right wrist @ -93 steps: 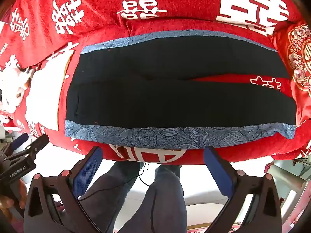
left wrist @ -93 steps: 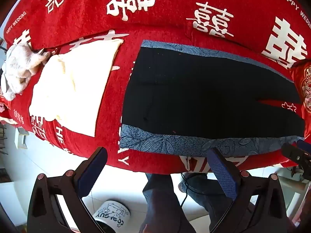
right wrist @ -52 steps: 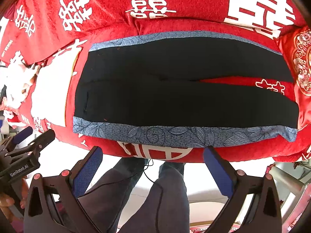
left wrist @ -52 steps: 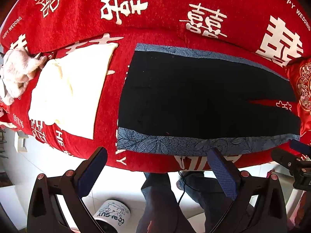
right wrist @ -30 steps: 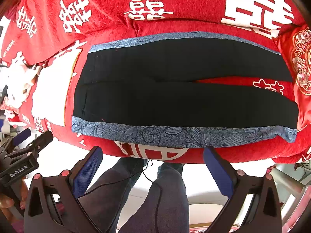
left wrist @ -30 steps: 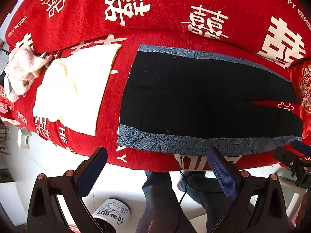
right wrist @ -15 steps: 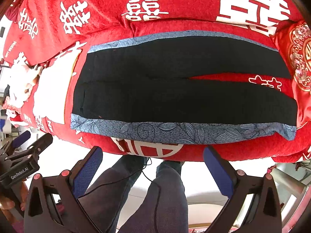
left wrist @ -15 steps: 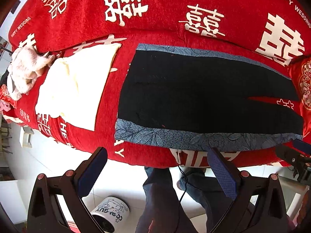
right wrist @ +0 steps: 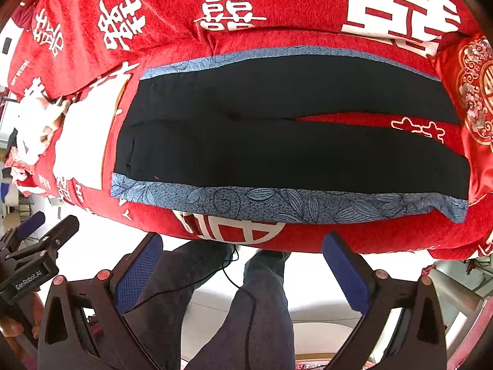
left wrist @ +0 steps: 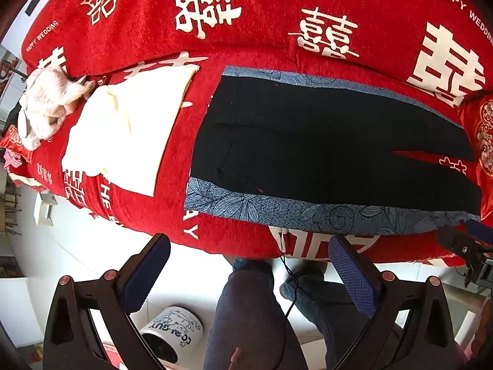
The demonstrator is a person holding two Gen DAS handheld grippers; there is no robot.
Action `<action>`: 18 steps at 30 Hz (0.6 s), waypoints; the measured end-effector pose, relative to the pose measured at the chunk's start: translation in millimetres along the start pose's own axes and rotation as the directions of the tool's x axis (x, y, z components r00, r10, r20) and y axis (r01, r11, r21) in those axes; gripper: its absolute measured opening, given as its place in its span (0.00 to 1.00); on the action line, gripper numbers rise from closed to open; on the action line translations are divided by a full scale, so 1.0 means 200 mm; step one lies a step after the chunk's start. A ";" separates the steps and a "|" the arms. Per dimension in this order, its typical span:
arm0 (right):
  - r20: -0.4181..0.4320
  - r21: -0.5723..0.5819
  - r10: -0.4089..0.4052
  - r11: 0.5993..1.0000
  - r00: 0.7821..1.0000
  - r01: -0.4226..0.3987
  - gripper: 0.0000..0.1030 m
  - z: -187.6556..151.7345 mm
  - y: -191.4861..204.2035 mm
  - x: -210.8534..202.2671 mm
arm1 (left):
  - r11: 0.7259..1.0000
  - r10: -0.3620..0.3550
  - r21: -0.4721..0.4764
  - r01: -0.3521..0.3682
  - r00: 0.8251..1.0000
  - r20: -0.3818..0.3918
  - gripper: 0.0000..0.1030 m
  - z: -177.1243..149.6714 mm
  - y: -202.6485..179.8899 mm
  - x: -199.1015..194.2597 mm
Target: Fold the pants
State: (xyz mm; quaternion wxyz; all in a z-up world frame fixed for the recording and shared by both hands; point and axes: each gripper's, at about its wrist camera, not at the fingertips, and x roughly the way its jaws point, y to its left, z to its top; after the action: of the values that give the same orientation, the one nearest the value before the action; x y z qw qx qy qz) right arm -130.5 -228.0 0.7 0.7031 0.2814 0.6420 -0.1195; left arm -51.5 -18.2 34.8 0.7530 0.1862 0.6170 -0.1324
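- We see the black pants (left wrist: pixel 323 145) spread flat on a red sofa (left wrist: pixel 246 30), legs slightly apart at the right.
- A cream cloth (left wrist: pixel 129 129) lies beside their waistband.
- Our left hand-held gripper (left wrist: pixel 246 271) and right hand-held gripper (right wrist: pixel 243 268) hang wide, empty, off the sofa's front edge over pale floor (left wrist: pixel 191 265).

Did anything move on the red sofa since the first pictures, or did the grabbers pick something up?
Almost nothing changed. Both cameras only drifted a little, so the view shifts slightly. The left gripper and right gripper stayed open, hanging in front of the sofa, holding nothing. The black pants still lie flat and unfolded, and the cream cloth beside them has not moved.
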 end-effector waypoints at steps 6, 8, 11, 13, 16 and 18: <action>0.004 0.021 -0.012 1.000 1.000 0.012 1.00 0.01 0.00 0.01 | 1.000 -0.010 0.011 0.010 1.000 -0.002 1.00 0.03 0.01 0.03; 0.003 0.028 -0.025 0.999 1.000 0.025 1.00 0.01 0.01 0.02 | 1.000 -0.023 0.014 0.023 1.000 -0.004 1.00 0.05 0.03 0.06; 0.000 0.040 -0.048 0.998 0.999 0.048 1.00 0.02 0.02 0.03 | 0.999 -0.039 0.016 0.040 0.999 -0.028 1.00 0.06 0.04 0.10; 0.000 0.056 -0.049 0.997 0.999 0.049 1.00 0.02 0.03 0.04 | 0.998 -0.041 0.039 0.042 0.999 -0.033 1.00 0.06 0.06 0.11; -0.012 0.075 -0.062 0.995 0.998 0.063 1.00 0.02 0.06 0.07 | 0.999 -0.042 0.033 0.043 0.998 -0.037 1.00 0.07 0.12 0.12; -0.022 0.087 -0.057 0.994 0.998 0.059 1.00 0.01 0.08 0.09 | 0.999 -0.047 0.023 0.048 0.998 -0.048 1.00 0.07 0.16 0.15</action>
State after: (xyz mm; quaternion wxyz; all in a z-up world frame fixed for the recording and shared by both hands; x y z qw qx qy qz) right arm -117.3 -213.8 -13.6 0.6802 0.2944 0.6507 -0.1652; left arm -19.2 5.2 11.5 0.7326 0.1838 0.6372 -0.1532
